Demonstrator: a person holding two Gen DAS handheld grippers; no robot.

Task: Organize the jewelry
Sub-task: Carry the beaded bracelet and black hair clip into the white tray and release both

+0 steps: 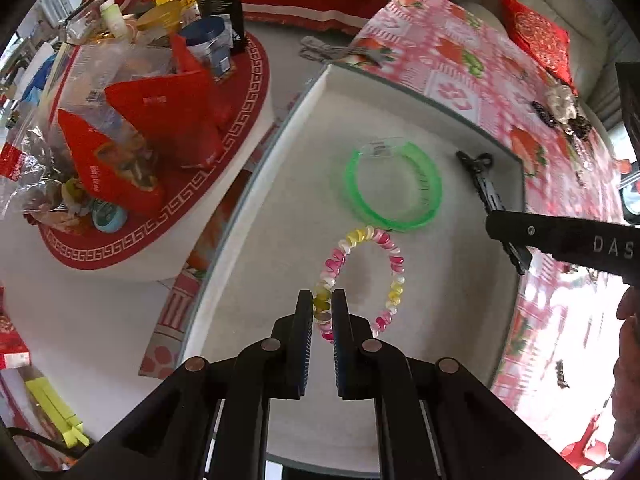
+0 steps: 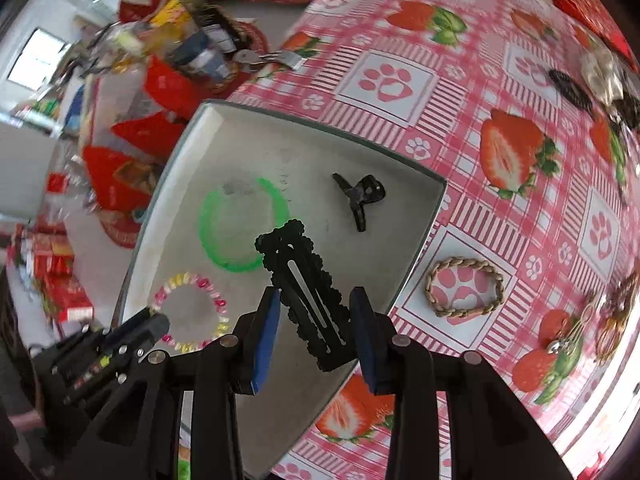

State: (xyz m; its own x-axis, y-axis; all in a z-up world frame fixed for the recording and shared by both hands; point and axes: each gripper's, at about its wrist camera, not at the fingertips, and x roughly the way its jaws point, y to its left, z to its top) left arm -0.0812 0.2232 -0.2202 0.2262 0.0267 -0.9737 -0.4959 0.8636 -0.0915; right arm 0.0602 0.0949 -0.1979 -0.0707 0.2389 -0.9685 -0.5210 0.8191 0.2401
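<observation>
Both grippers carry jewelry above the grey tray.

The left gripper [image 1: 322,308], low centre of its view, is clenched on a pink-and-yellow bracelet [image 1: 394,276] whose loop hangs over the tray [image 1: 280,208]. The right gripper [image 2: 316,312] grasps a black hair clip [image 2: 308,292] at bottom centre, above the tray's lower edge. A green bangle [image 1: 394,184] and a small black clip [image 2: 362,196] lie in the tray. On the strawberry cloth [image 2: 460,40] just right of the tray lies a braided bracelet [image 2: 464,286].

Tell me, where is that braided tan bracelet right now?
In the right wrist view, the braided tan bracelet lies on the strawberry tablecloth, just right of the grey tray, beyond the right claw.
</observation>
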